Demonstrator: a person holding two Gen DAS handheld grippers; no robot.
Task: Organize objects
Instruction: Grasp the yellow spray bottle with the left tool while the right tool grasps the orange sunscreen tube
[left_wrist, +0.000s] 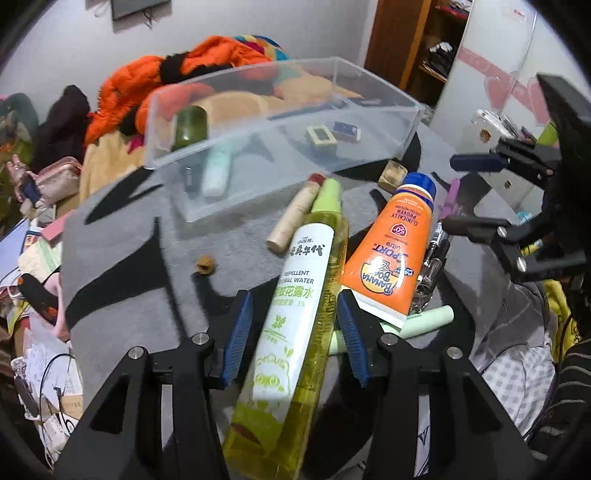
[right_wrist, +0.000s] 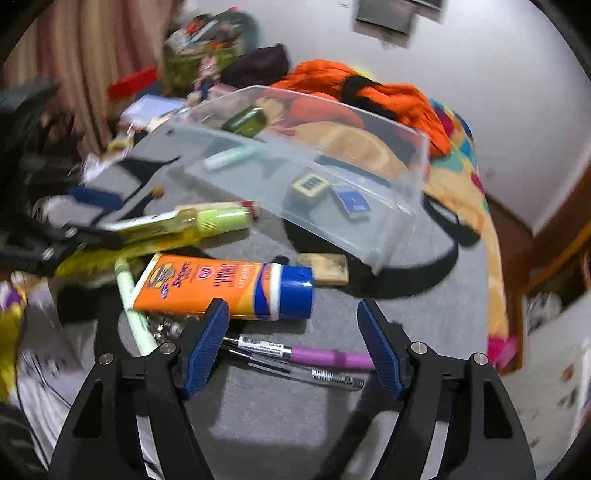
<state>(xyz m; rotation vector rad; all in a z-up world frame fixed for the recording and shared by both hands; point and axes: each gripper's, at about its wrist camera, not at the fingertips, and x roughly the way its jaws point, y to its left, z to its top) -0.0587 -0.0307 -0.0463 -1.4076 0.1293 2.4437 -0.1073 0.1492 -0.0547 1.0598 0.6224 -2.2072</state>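
Observation:
My left gripper (left_wrist: 295, 332) is shut on a yellow repellent bottle (left_wrist: 295, 295) with a pale green cap, its blue pads on either side of the white label. An orange sunscreen tube (left_wrist: 391, 251) lies just to its right on the grey mat. A clear plastic bin (left_wrist: 369, 74) stands behind, holding a green bottle, a mint tube and small cases. In the right wrist view my right gripper (right_wrist: 295, 343) is open over a purple-grip pen (right_wrist: 325, 357) and a clear pen (right_wrist: 306, 373). Its pads touch neither pen. The sunscreen tube (right_wrist: 221, 284) lies just beyond them.
A beige stick (left_wrist: 291, 218), a tan block (right_wrist: 325, 267), a mint tube (left_wrist: 432, 317) and a small brown bit (left_wrist: 205, 264) lie on the mat. Orange fabric (right_wrist: 388, 92) and bedding are piled behind the bin. Papers and clutter crowd the left side.

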